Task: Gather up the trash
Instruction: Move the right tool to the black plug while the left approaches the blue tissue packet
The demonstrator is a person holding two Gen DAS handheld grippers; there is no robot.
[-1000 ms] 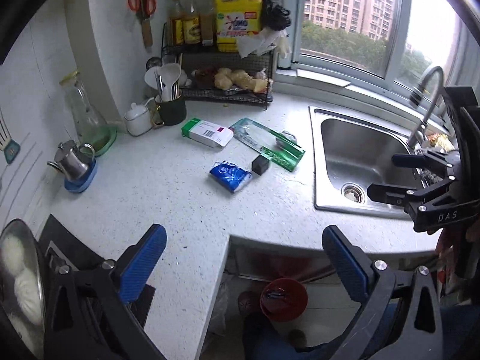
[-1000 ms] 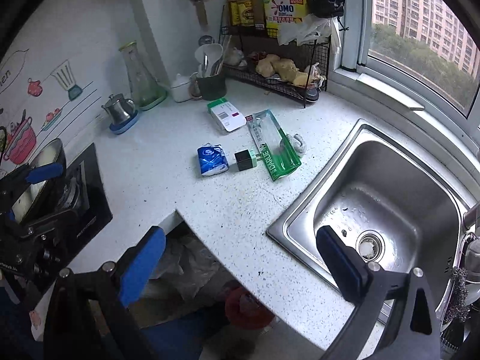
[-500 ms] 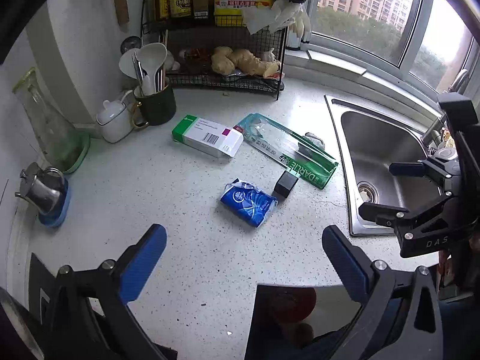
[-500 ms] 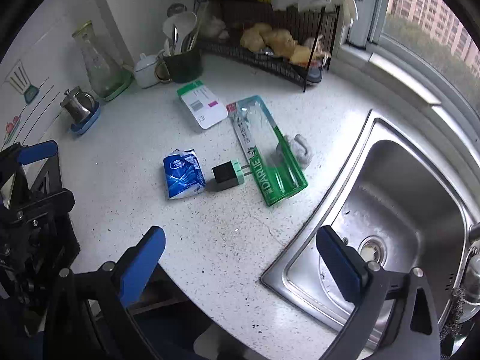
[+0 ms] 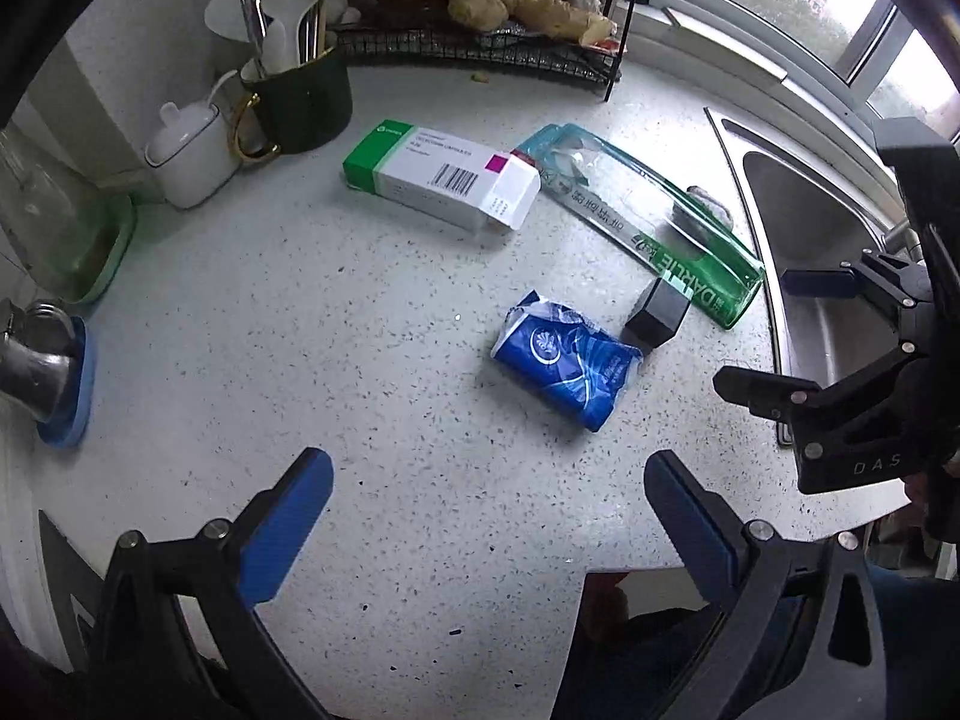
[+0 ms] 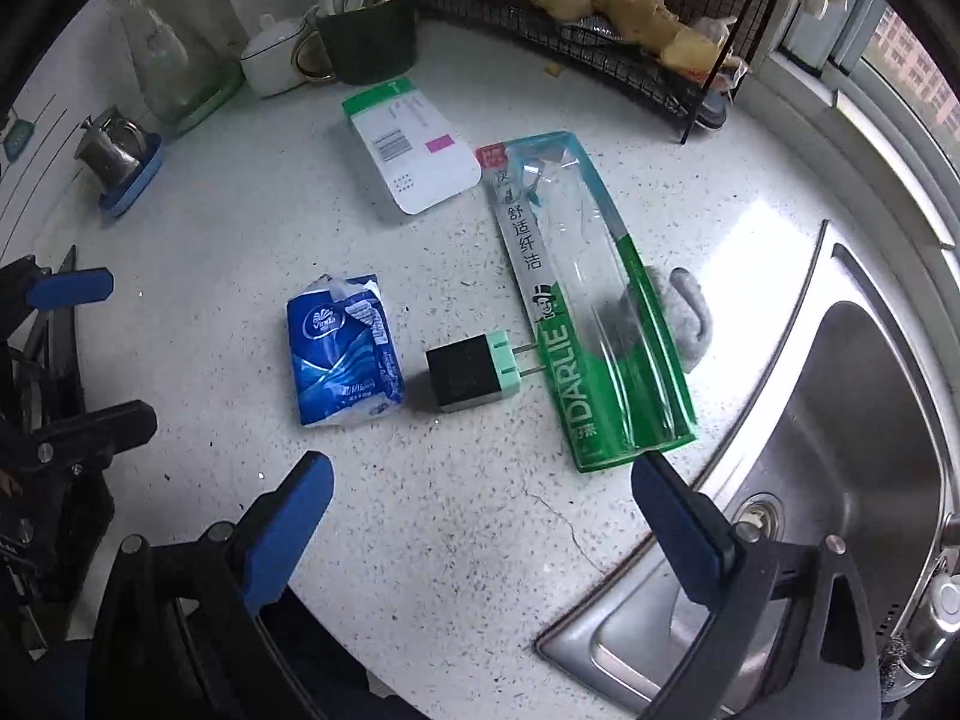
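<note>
Trash lies on the white speckled counter (image 5: pixel 336 324): a crumpled blue tissue pack (image 5: pixel 567 372) (image 6: pixel 342 354), a green Darlie toothbrush package (image 5: pixel 642 228) (image 6: pixel 576 300) and a white-and-green medicine box (image 5: pixel 444 177) (image 6: pixel 408 150). A black plug with a mint face (image 5: pixel 654 315) (image 6: pixel 468 372) sits between the pack and the package. My left gripper (image 5: pixel 486 510) (image 6: pixel 90 354) hovers open and empty, just short of the tissue pack. My right gripper (image 6: pixel 480 510) (image 5: pixel 774 333) is open and empty too, short of the plug. A grey object (image 6: pixel 690 312) lies partly under the package.
A steel sink (image 6: pixel 840 420) lies right of the trash. At the back are a black wire rack (image 5: pixel 480 42) with ginger, a dark mug of utensils (image 5: pixel 300 96), a white lidded pot (image 5: pixel 192 144), a glass carafe (image 6: pixel 168 60) and a small steel teapot (image 6: pixel 114 144).
Both grippers have moved forward and down over the counter, so the trash looks closer and larger. Nothing on the counter has shifted, and both grippers stay open.
</note>
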